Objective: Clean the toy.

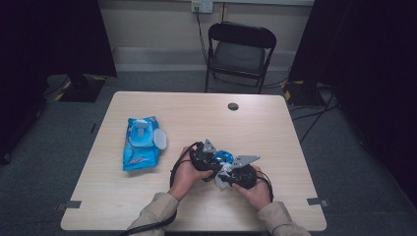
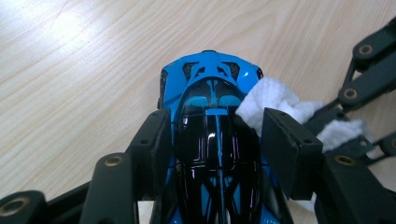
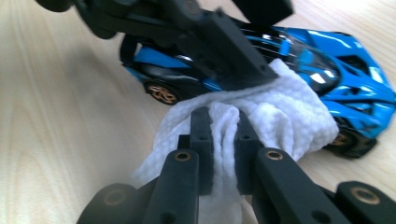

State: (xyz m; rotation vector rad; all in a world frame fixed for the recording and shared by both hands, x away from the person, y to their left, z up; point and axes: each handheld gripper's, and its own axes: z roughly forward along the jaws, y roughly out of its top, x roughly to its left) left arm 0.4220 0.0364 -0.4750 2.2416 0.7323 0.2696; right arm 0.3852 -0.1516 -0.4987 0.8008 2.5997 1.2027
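Note:
A blue and black toy car (image 1: 224, 156) stands on the wooden table (image 1: 196, 113), near its front middle. My left gripper (image 2: 215, 126) is shut on the car (image 2: 210, 79), one pad on each flank, and the car's blue end points away from it. A crumpled white wipe (image 3: 289, 116) lies against the car's (image 3: 350, 70) side and roof. My right gripper (image 3: 223, 116) is shut on a fold of that wipe. In the high view the left gripper (image 1: 215, 158) and the right gripper (image 1: 231, 172) meet at the car, each held in a hand.
A blue pack of wet wipes (image 1: 141, 142) lies on the left part of the table with its round lid flipped open. A cable hole (image 1: 233, 106) sits near the far edge. A black folding chair (image 1: 239, 51) stands behind the table.

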